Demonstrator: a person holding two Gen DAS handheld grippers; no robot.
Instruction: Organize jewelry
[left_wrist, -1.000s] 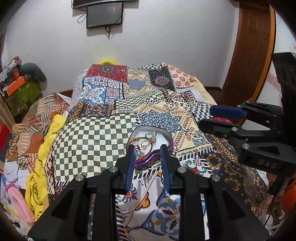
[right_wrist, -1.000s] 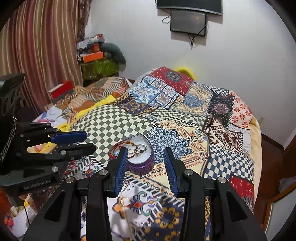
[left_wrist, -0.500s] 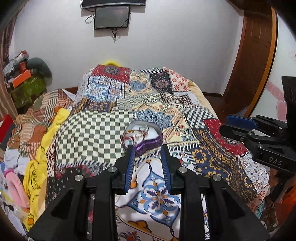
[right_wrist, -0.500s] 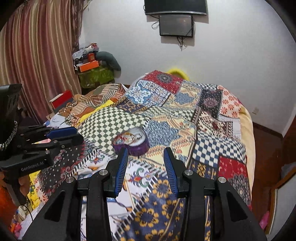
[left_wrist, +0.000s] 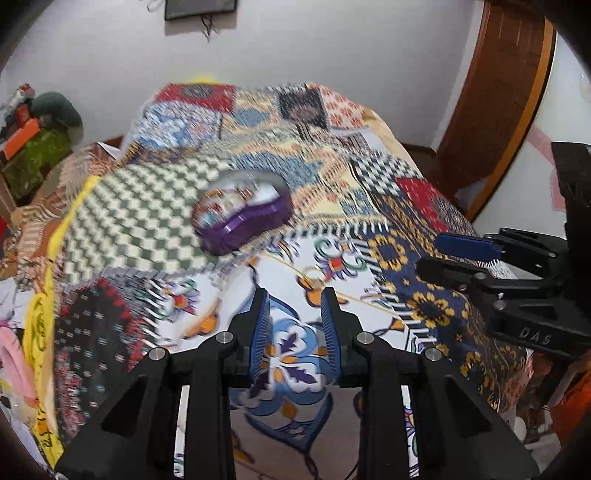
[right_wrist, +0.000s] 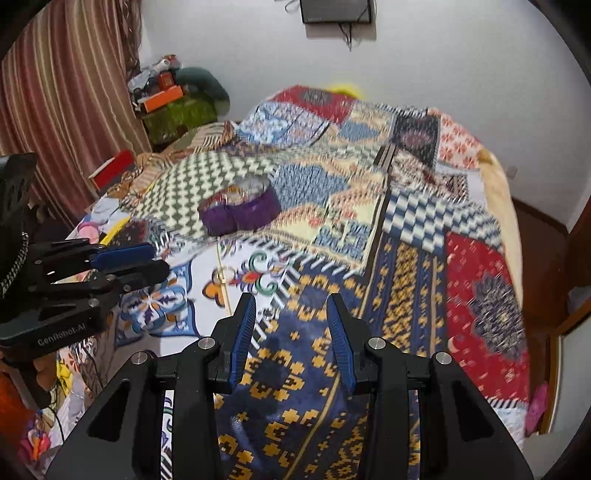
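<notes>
Both grippers hang empty over the bed: the left gripper (left_wrist: 294, 295) and the right gripper (right_wrist: 291, 301) each hold their blue pads apart with only cloth showing between them. Ahead of them the purple heart-shaped jewelry box (left_wrist: 242, 213) sits open on the patchwork bedspread (right_wrist: 406, 229), at the edge of its green checkered patch, with blurred pieces inside. Nearer the grippers, a gold ring on a thin chain (left_wrist: 314, 275) lies loose on the white floral patch, apart from the box.
</notes>
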